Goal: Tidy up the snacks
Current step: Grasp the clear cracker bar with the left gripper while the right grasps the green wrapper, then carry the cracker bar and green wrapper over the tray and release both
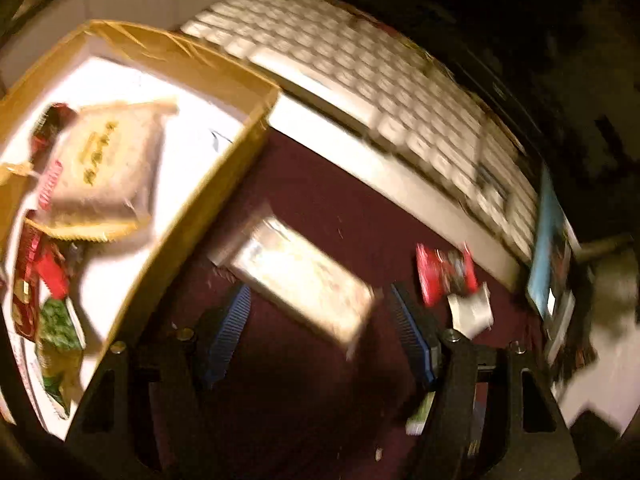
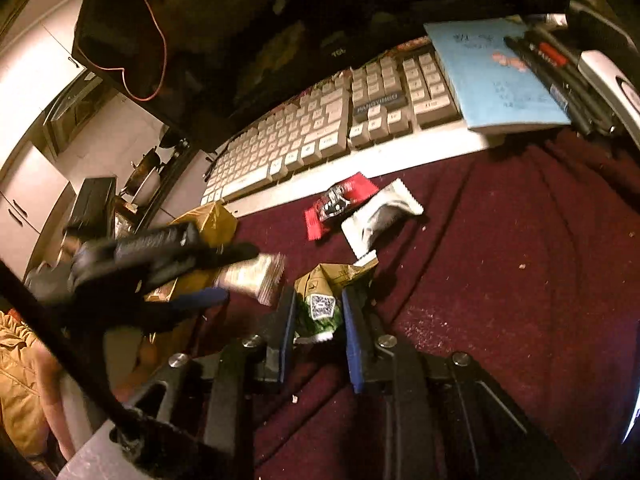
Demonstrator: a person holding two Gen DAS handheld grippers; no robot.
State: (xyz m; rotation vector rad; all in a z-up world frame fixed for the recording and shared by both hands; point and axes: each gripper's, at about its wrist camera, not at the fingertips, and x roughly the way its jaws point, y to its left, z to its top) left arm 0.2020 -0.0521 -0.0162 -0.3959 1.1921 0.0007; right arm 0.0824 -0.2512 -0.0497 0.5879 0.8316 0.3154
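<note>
My right gripper (image 2: 320, 312) is shut on a green snack packet (image 2: 322, 300) with a QR code, low over the dark red cloth (image 2: 500, 260). My left gripper (image 1: 320, 328) is open. A pale silver packet (image 1: 300, 276) lies on the cloth between and just beyond its blue pads, apart from them. In the right wrist view the left gripper (image 2: 238, 274) is a blur over that silver packet (image 2: 264, 276). A red-and-black packet (image 2: 340, 204) and a white packet (image 2: 380, 216) lie near the keyboard. The cardboard box (image 1: 224, 184) on the left holds a beige packet (image 1: 100, 164) and red and green ones.
A pale keyboard (image 2: 312, 136) runs along the back of the cloth. A blue book (image 2: 496, 80) with dark pens (image 2: 560, 80) lies at its right end. The box's corner (image 2: 216, 220) shows beside the left gripper. Crumbs dot the cloth on the right.
</note>
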